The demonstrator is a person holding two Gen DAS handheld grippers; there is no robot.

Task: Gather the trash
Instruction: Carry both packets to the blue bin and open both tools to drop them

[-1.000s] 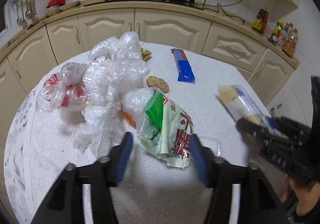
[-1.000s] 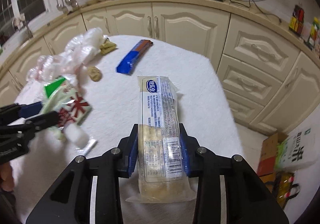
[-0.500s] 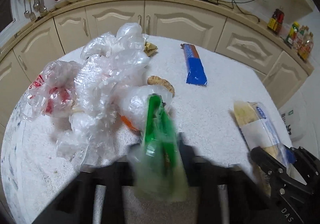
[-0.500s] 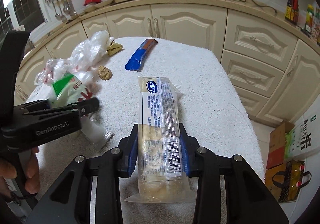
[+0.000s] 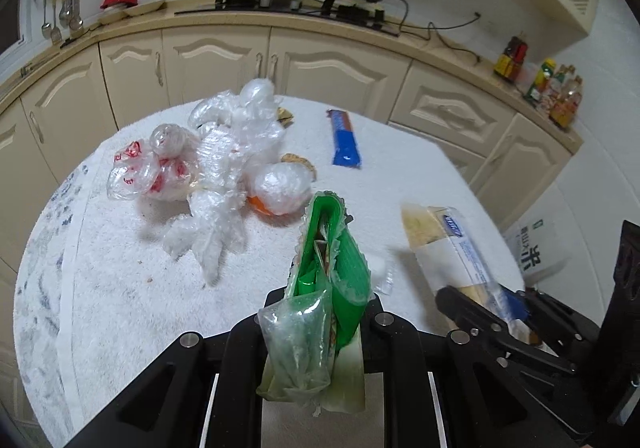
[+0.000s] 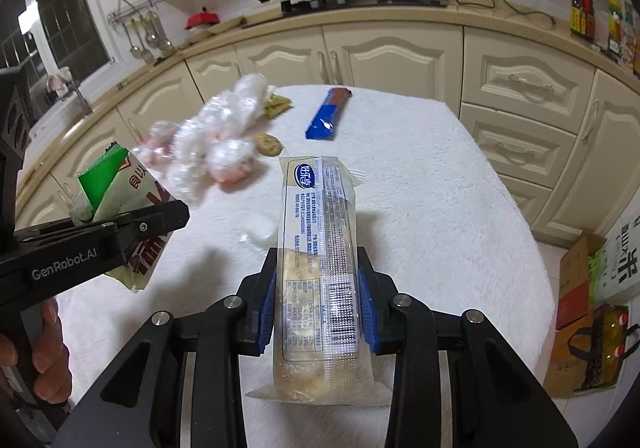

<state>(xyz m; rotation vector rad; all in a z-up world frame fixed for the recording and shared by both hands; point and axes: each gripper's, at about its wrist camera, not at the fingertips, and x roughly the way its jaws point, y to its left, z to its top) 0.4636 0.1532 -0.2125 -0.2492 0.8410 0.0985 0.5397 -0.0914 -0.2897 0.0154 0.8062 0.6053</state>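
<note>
While my left gripper point(image 5: 326, 312) pinches the green bag point(image 5: 332, 268) tight, lifted clear of the table point(image 5: 120, 288), my right gripper point(image 6: 320, 312) clamps the clear cracker pack point(image 6: 320, 248) between its blue pads point(image 6: 267, 312), the pack standing out over the white cloth. In the right view I see the left gripper point(image 6: 132, 236) from the side, the bag point(image 6: 120, 200) hanging from it, with a hand point(image 6: 44, 348) on its grip. On the table lie a heap of crumpled plastic wrap point(image 5: 224, 168), a blue wrapper point(image 5: 344, 144) farther back and apart, and a cookie point(image 6: 267, 144) just beside the heap.
</note>
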